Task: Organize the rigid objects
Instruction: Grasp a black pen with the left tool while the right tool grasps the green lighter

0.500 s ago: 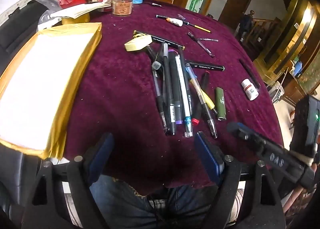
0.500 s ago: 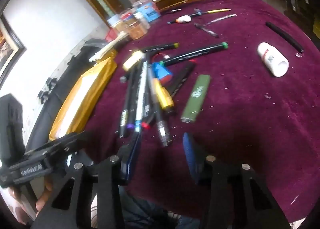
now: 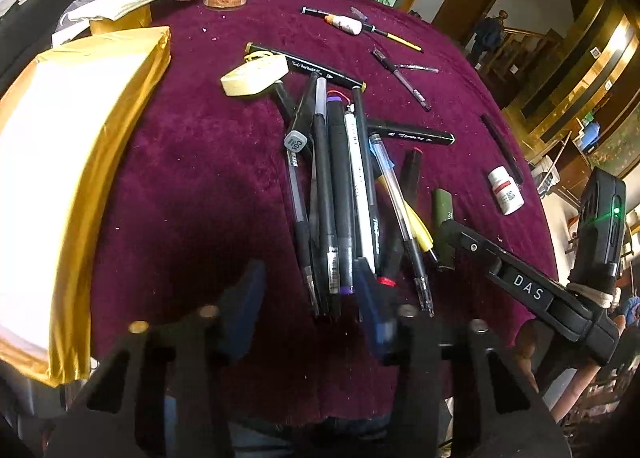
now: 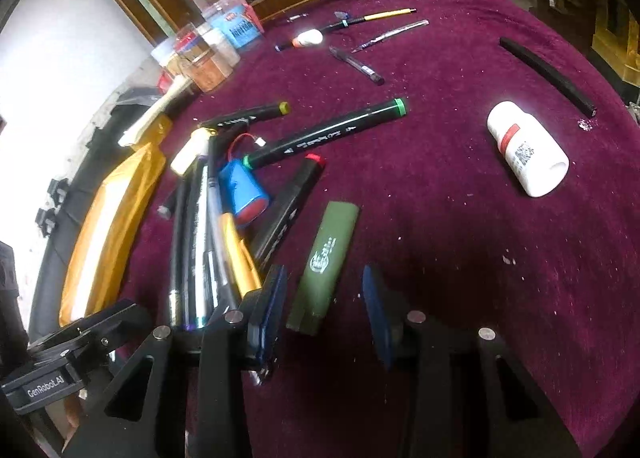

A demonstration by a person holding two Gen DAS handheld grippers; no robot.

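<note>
**Inspector:** As both tools have closed in on the near table edge since half a second ago, the bundle of pens now fills more of each view. Status of the left gripper?

**Assistant:** Its jaws stand spread, nothing between them but the near tips of the pens. Earlier the tips lay well ahead of the fingers; now the right finger overlaps the bundle's lower end. Whether it touches cannot be told.

**Inspector:** And the right gripper?

**Assistant:** Also spread and empty. The green lighter lies between its fingers at twelve o'clock, its near end just inside the gap. Earlier it lay ahead and to the left of that gap.

**Inspector:** Meaning for the task?

**Assistant:** Judged from position, the right tool is lined up to pinch the lighter, and the left to steady or gather the pens. Nothing is lifted yet.

**Inspector:** Remaining items?

**Assistant:** The white bottle lies on its side at two o'clock in the right view, well apart; the green-capped marker sits at twelve. Neither has shifted on the maroon cloth.
</note>
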